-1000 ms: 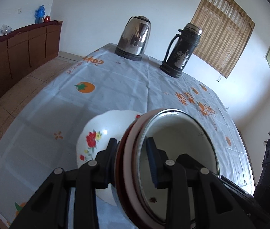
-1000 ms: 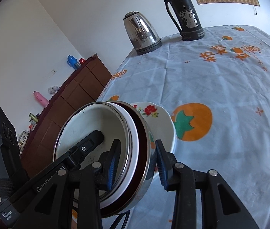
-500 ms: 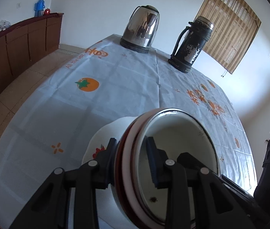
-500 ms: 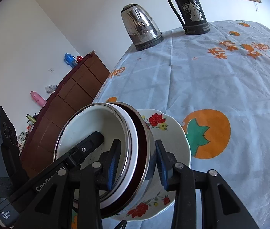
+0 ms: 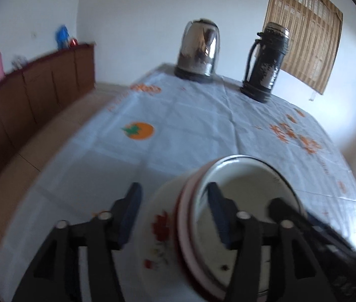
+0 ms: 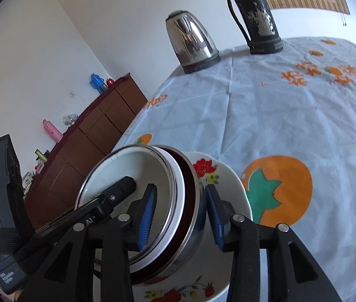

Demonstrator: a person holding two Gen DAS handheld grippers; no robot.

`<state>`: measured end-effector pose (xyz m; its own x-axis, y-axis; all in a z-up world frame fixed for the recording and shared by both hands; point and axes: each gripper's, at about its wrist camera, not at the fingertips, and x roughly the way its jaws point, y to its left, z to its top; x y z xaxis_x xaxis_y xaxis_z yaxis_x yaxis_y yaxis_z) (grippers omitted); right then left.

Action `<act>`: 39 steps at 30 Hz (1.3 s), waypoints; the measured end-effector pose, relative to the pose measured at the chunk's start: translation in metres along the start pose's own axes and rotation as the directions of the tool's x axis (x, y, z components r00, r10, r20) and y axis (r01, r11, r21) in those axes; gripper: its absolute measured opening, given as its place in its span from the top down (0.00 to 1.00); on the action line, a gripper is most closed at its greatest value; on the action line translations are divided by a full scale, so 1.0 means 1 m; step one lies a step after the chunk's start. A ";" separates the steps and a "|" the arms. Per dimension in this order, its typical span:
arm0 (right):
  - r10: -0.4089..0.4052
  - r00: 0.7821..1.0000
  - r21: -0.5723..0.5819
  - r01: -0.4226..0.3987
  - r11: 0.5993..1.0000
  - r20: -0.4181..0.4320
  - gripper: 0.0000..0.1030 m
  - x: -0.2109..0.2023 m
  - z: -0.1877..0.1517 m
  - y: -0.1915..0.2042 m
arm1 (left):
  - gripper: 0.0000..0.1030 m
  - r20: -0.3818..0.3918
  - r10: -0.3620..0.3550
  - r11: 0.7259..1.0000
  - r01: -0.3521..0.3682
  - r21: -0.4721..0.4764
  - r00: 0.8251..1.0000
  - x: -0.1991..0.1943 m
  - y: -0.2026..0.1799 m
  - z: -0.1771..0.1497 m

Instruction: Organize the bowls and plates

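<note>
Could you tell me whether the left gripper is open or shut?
Open: the left gripper stands spread, one finger clear of the floral bowl.

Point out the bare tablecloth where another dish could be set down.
Free: the wide cloth between the floral plate and the kettle and flask at the far edge, around the big orange print. Crowded: the near edge, where the bowl stack sits in the plate with both grippers astride its rim.

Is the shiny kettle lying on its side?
No, the shiny kettle stands upright on its dark base at the far end of the tablecloth, next to the black flask.
</note>
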<state>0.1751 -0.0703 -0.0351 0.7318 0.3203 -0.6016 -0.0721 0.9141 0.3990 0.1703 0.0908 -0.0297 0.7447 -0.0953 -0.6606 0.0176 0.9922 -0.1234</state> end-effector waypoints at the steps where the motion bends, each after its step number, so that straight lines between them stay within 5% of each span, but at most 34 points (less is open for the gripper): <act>1: -0.009 0.999 -0.011 0.009 1.000 0.033 0.30 -0.007 0.000 0.001 | 0.27 0.042 0.031 0.999 -0.031 0.009 0.999 -0.008 0.001 -0.002; 7: -0.018 0.979 -0.053 0.029 0.998 0.205 0.24 -0.053 -0.008 0.008 | 0.03 0.181 0.057 0.998 -0.054 -0.020 0.982 -0.053 0.012 -0.017; 14: -0.015 0.919 -0.090 0.055 0.994 0.394 0.13 -0.116 -0.047 0.021 | 0.00 0.291 0.078 0.993 -0.101 0.065 0.954 -0.106 -0.003 -0.040; 20: -0.082 0.867 -0.092 0.145 0.985 0.491 0.04 -0.161 -0.072 0.026 | 0.00 0.311 0.061 0.995 -0.084 0.061 0.948 -0.132 -0.005 -0.056; 27: -0.079 0.827 -0.059 0.134 0.989 0.557 0.04 -0.195 -0.099 0.029 | 0.00 0.376 0.053 0.996 -0.076 0.046 0.925 -0.165 -0.001 -0.067; 39: -0.082 0.823 -0.044 0.129 0.991 0.562 0.04 -0.210 -0.117 0.043 | 0.01 0.399 0.081 0.993 -0.109 0.047 0.913 -0.182 0.003 -0.080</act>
<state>-0.0611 -0.0693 0.0281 0.9891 0.0487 -0.1391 -0.0068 0.9579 0.2870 -0.0182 0.1042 0.0309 0.9479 0.0252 -0.3177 -0.0320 0.9994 -0.0159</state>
